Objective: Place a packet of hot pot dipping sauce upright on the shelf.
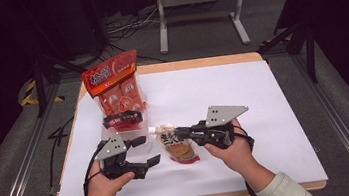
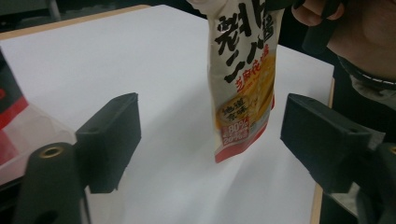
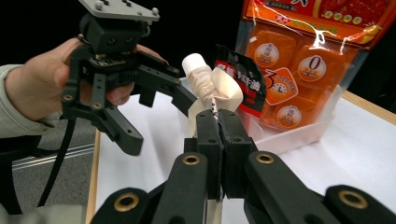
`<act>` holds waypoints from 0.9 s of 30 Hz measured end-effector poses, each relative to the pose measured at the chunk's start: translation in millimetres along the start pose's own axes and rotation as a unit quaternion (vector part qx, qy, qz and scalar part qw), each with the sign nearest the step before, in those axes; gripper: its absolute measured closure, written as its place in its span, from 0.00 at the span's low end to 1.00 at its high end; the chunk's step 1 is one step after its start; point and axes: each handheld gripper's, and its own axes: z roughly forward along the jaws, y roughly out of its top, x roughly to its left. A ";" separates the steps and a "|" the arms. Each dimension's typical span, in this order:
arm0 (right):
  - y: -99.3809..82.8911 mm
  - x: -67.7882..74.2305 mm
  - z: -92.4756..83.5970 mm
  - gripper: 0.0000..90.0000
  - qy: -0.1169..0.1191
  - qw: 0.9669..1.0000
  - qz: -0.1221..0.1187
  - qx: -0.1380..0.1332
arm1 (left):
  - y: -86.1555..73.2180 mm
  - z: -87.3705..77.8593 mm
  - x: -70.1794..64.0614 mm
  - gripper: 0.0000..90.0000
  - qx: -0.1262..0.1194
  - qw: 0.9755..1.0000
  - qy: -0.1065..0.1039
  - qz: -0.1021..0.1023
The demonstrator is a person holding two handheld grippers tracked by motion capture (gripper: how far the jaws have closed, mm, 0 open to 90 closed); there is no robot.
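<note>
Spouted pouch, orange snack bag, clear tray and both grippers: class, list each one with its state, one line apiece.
Spouted pouch: capped, hanging clear of the table, clamped near its top.
Right gripper: shut on the spouted pouch.
Left gripper: open, jaws either side of the pouch's lower end, not touching.
Orange snack bag: sealed, upright in the tray.
Clear tray: resting on the table.

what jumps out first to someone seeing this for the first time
The tall orange snack bag stands upright in a clear plastic tray at the table's left. At centre, the right gripper is shut on the top of a white spouted pouch and holds it up. The left gripper waits beside it with jaws open, the pouch hanging ahead between them untouched.
</note>
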 end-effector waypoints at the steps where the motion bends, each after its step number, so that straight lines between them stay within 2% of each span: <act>1: 0.2 1.2 0.9 0.99 0.002 1.000 -0.002 -0.001 | -0.1 1.2 -0.4 0.25 -0.002 1.000 -0.003 0.000; 9: 1.7 7.0 5.2 0.99 0.010 1.000 -0.008 -0.008 | 6.3 16.1 -2.3 0.29 -0.011 1.000 -0.023 0.008; 15: 1.1 7.7 6.1 0.99 0.010 1.000 -0.008 -0.013 | 8.1 31.6 -2.2 0.35 -0.021 0.998 -0.051 0.008; 16: 0.8 7.8 6.2 0.99 0.010 1.000 -0.008 -0.014 | 8.1 34.2 -3.2 0.37 -0.022 0.998 -0.055 0.005; 20: 0.6 8.6 5.9 0.98 0.012 1.000 -0.013 -0.019 | 10.8 41.6 -3.3 0.44 -0.023 0.998 -0.059 0.014; 23: 0.6 8.4 5.3 0.98 0.010 1.000 -0.014 -0.023 | 13.5 42.6 -2.7 0.56 -0.028 0.997 -0.069 0.007; 27: -0.4 6.7 4.1 0.98 0.007 1.000 -0.011 -0.028 | 14.2 42.5 -0.8 0.70 -0.027 0.997 -0.074 0.012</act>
